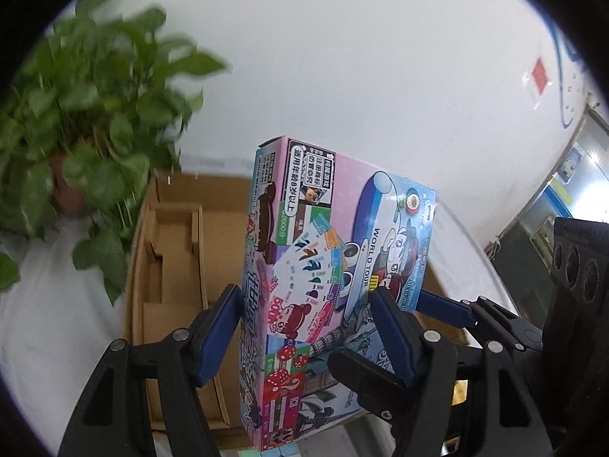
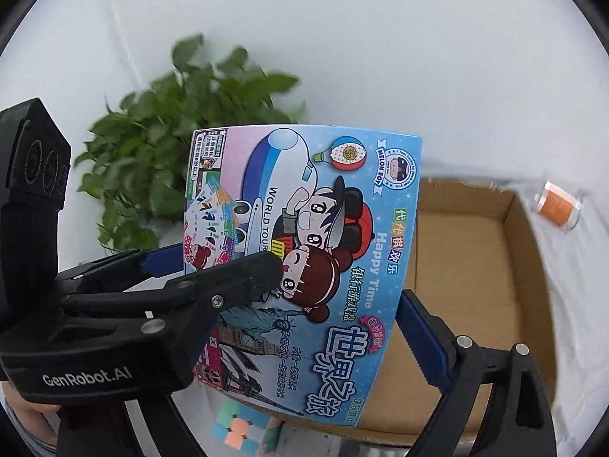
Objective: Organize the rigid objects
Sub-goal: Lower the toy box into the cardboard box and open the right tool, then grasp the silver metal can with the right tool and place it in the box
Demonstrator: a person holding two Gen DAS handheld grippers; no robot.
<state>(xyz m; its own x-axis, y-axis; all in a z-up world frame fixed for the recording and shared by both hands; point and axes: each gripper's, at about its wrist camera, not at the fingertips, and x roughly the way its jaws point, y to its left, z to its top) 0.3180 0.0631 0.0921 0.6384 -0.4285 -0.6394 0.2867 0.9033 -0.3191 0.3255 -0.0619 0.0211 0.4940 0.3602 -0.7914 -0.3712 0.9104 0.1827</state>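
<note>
- Both of my grippers are on the board-game box point(image 1: 335, 266), which is off the table and raised above the open cardboard tray point(image 2: 475, 266).
- My left gripper point(image 1: 304, 327) is at a medium opening, its blue pads clamped across the box's narrow thickness; one pad sits on the pink side edge, the other on the printed face.
- My right gripper point(image 2: 297, 304) is spread wide across the box's breadth. The far blue pad touches the right edge; the near finger is hidden behind the left gripper's body, so I cannot confirm that contact.
- Risk: the box is glossy printed card, thin-walled and probably light. The slick surface could let it slip through the pads if either grip eases unevenly.
- Risk: too much squeeze across the thin dimension could dent or bow the card.
- Risk: the tray has inner cardboard dividers point(image 1: 179, 251). A box corner could catch on one while lowering and tip the box out of alignment.
- Risk: the potted plant point(image 1: 87, 133) stands just beside the tray; a swing that way would brush its leaves.
- Materials: the tray is matte brown corrugated board, rectangular with low walls. The table point(image 2: 418, 57) is covered in white cloth.
- A pastel puzzle cube point(image 2: 243, 426) lies below the box; a small orange-labelled clear container point(image 2: 557, 205) lies beyond the tray.
</note>
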